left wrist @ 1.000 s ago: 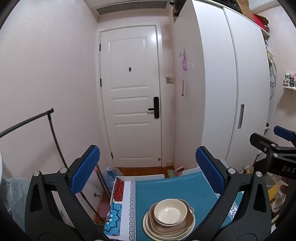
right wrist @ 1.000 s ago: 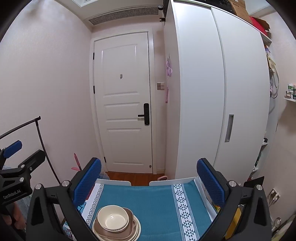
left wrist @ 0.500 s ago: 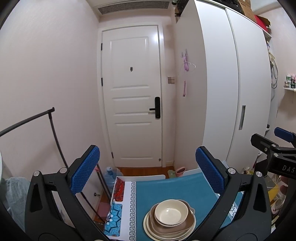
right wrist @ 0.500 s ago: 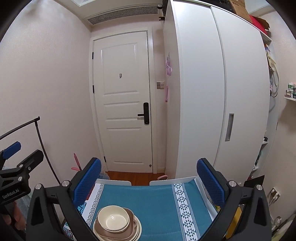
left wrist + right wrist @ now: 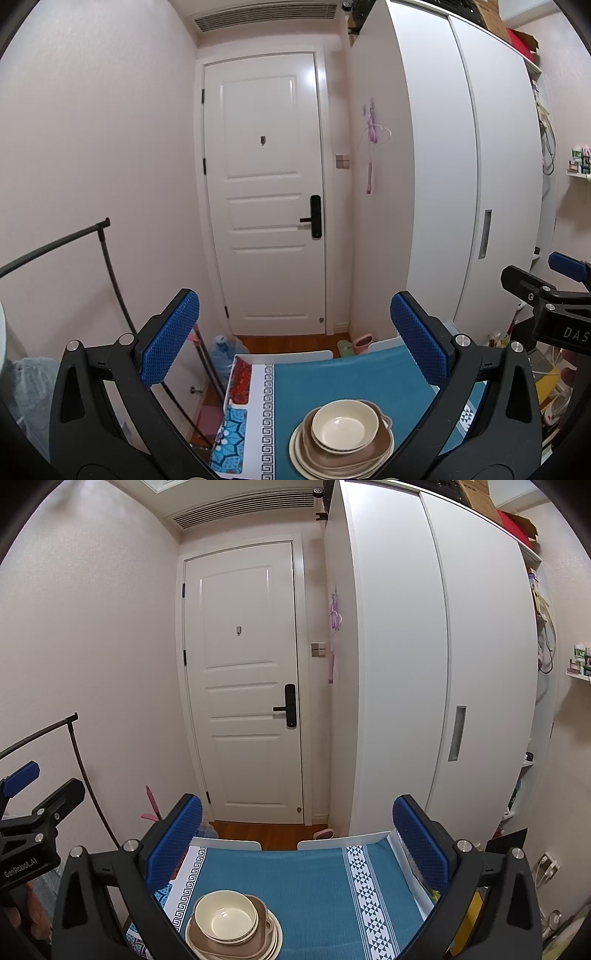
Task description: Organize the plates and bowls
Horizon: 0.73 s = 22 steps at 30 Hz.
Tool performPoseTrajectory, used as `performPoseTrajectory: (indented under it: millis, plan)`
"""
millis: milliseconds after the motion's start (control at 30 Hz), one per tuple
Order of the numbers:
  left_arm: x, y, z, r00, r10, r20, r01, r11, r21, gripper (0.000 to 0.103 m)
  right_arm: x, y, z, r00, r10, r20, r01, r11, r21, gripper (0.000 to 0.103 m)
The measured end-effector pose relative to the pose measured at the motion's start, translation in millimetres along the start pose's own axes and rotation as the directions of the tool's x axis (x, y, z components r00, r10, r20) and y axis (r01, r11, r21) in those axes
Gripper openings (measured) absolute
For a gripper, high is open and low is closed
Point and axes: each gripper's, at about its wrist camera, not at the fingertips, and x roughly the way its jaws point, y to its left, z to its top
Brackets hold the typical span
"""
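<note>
1. A bowl (image 5: 341, 428) sits on top of a stack of plates (image 5: 343, 459).
2. The stack is on the table (image 5: 314, 886), near its left side.
3. A door (image 5: 266, 192) stands behind the table.
4. A big cupboard (image 5: 424, 664) is to the right of the door.
5. A rack (image 5: 107, 258) stands left of the table.

Pale pink walls, white panelled door (image 5: 271, 192), tall white wardrobe (image 5: 436, 657), wooden floor (image 5: 266, 834).
</note>
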Motion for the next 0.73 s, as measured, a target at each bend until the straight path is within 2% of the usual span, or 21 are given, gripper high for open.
performPoseTrajectory:
  millis: [200, 467, 733]
  plan:
    - [2.9, -2.7, -0.1, 1.0, 0.007, -0.002, -0.007, 1.0, 0.011, 0.103, 1.8, 0.1, 0.0, 1.0, -0.004, -0.001, 0.004, 1.0, 0.001, 0.103]
    - [-2.5, -0.4, 0.5, 0.999, 0.021, 0.045, -0.021, 1.0, -0.003, 0.103, 1.9, 0.9, -0.6, 1.0, -0.009, -0.001, 0.009, 1.0, 0.0, 0.103]
    - [3.1, 1.9, 0.9, 0.999, 0.03, 0.045, -0.03, 1.0, -0.002, 0.103, 4.2, 1.3, -1.0, 1.0, -0.007, -0.01, 0.007, 1.0, 0.001, 0.103]
